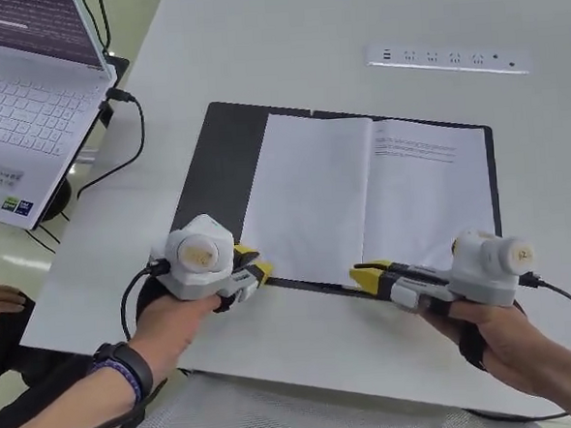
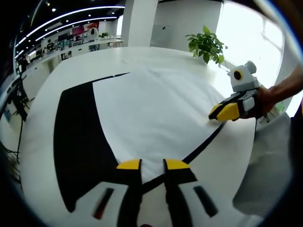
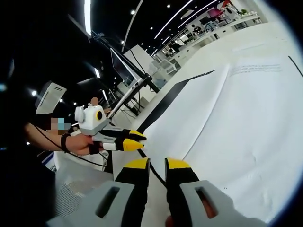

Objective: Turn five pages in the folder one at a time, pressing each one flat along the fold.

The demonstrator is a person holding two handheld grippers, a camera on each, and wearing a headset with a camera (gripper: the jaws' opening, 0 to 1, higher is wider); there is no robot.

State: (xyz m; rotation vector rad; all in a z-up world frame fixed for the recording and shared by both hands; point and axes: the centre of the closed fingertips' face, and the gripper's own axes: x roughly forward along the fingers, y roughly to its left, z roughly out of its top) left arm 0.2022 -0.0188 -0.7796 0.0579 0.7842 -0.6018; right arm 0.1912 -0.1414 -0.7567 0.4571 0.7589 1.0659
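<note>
— Where is the folder (image 1: 219, 160)?
— Lying open on the white bench (image 1: 285, 39), its white pages (image 1: 309, 198) flat.
— And the grippers?
— Both are at its near edge. The left hand-held gripper (image 1: 262, 270) is by the left page's corner, and the right hand-held gripper (image 1: 359, 275) is near the fold. Each has its jaws narrowly apart, holding nothing.
— Beyond that?
— A laptop (image 1: 26, 94) to the left and a power strip (image 1: 448, 59) behind.

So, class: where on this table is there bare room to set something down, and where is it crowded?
Free: the table between folder and power strip, and right of the folder. Between laptop and folder a cable crosses. Crowded: the near edge, where left gripper and right gripper sit at the folder's lower edge.
</note>
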